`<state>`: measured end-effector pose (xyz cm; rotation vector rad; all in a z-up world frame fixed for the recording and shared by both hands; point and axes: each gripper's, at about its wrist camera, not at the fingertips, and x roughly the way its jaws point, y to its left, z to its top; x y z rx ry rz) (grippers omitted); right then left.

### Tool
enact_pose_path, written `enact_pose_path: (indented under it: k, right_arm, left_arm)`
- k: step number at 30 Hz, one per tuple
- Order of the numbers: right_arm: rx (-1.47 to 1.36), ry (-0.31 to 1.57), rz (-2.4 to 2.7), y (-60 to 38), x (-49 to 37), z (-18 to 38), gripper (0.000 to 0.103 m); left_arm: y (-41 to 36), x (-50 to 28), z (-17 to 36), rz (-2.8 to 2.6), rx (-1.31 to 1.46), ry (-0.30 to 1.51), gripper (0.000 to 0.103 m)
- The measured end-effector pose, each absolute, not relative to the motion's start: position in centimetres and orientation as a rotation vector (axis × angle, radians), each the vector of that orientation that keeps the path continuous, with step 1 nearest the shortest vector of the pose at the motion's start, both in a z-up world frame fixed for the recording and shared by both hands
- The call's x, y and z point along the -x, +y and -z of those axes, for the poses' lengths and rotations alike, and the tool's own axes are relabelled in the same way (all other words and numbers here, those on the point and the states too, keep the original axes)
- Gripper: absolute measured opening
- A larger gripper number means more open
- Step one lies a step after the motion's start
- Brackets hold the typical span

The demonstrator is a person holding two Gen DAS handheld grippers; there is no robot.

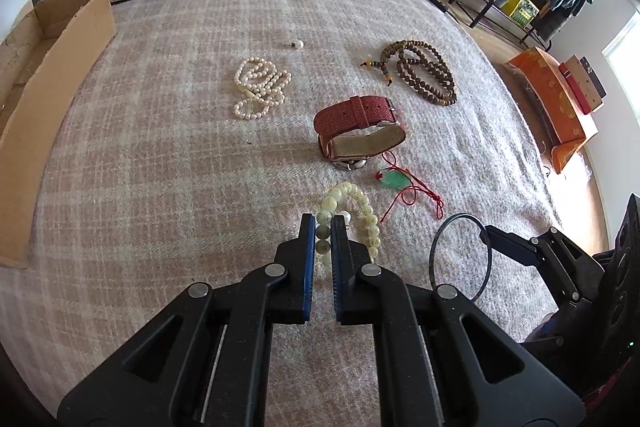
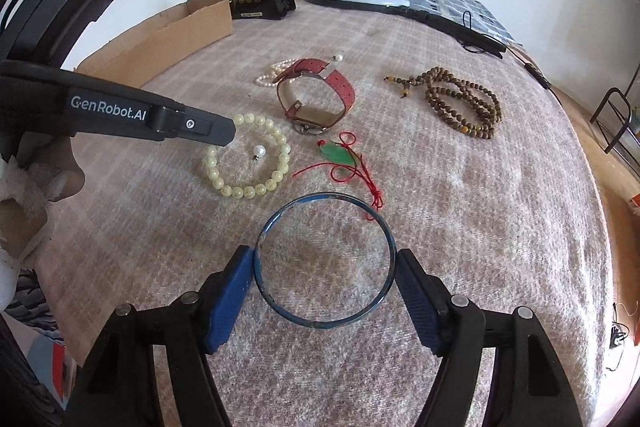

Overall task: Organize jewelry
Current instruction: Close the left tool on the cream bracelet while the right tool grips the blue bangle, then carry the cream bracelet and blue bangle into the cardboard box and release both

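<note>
The left tongs (image 1: 322,227) pinch the pale yellow-green glossy bead bracelet (image 1: 352,215); the right tongs (image 2: 325,265), spread wide, clasp the thin blue rigid bangle (image 2: 264,235) across its width. Both pieces lie on the nubbly pink plaid bed blanket (image 1: 160,147). By the look of it, sorting has barely begun: the cardboard box (image 1: 52,67) looks empty.

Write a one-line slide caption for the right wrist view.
Right gripper spans a blue bangle on the blanket, while the left gripper reaches the pale bead bracelet.

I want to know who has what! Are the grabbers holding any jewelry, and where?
Right hand-held gripper pinches the blue bangle across its rim. Left hand-held gripper closes on the pale bead bracelet, near side.
</note>
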<state>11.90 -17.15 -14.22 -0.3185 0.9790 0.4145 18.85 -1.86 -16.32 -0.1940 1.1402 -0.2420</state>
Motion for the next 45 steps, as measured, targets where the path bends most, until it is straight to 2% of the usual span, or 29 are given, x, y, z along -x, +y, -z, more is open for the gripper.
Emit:
enact_pose_path:
  k: [20,33,45]
  right_arm:
    - [0.313,0.946,-0.401,-17.3,-11.8,12.4,0.074]
    - [0.301,0.908,-0.427,-14.4,-12.0,10.4,0.074]
    - [0.228,0.861,-0.505,-9.1,-13.7,6.2,0.074]
  left_arm:
    - [1.9,-18.4,14.3,0.179,0.185,1.074,0.005]
    - [6.6,-17.0,9.4,0.167,0.246,0.956,0.005]
    - [13.7,-15.9,5.2,0.078,0.326,0.838,0.005]
